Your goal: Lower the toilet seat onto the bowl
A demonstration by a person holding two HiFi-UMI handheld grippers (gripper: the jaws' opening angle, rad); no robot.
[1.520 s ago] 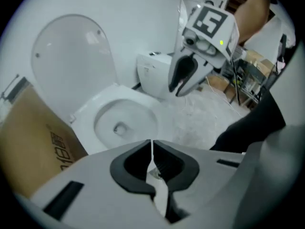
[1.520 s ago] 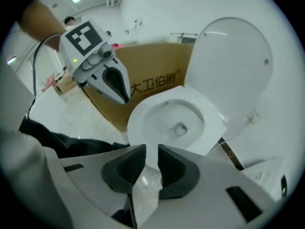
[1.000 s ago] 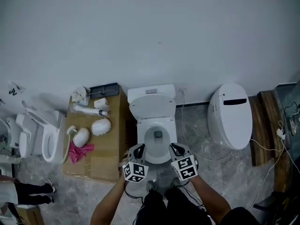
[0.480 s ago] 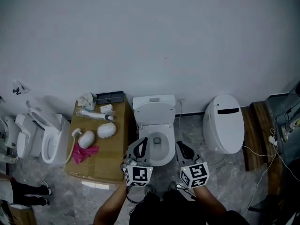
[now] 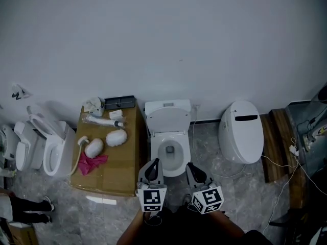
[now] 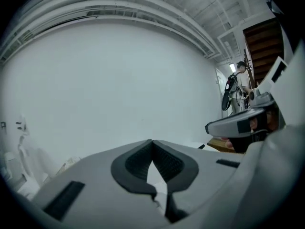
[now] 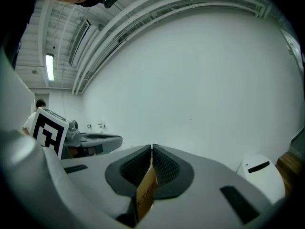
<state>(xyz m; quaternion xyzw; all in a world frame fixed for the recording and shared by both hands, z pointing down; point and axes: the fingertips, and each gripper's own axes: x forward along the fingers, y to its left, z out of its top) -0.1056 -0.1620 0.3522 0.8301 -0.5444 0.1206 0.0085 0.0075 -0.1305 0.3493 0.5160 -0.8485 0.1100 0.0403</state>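
A person holds two grey two-jaw grippers level in front of a white ceramic toilet bowl (image 5: 174, 170) set against a plain white wall (image 5: 163, 40). The white oval toilet seat (image 5: 168, 120) stands raised, leaning back on the white cistern (image 5: 167, 105), well apart from both grippers and not yet lowered; the bowl lies open below it.

The left gripper (image 5: 154, 161) has its jaws pressed together at the tips with nothing between them, as its own view shows (image 6: 152, 141). The right gripper (image 5: 189, 165) also has its jaws closed (image 7: 151, 147); a tan printed sliver (image 7: 147, 191) shows in the slit below the tips, and whether it is pinched there or lies behind cannot be told.

Just left of the toilet, a brown cardboard box (image 5: 120, 175) carries two white rounded covers (image 5: 116, 137), a crumpled pink cloth (image 5: 91, 162) and a black tray (image 5: 120, 102). To the right stands a second white toilet with its lid shut (image 5: 240, 131), and more white toilets (image 5: 48, 147) line the left edge on the grey marbled floor (image 5: 240, 198).
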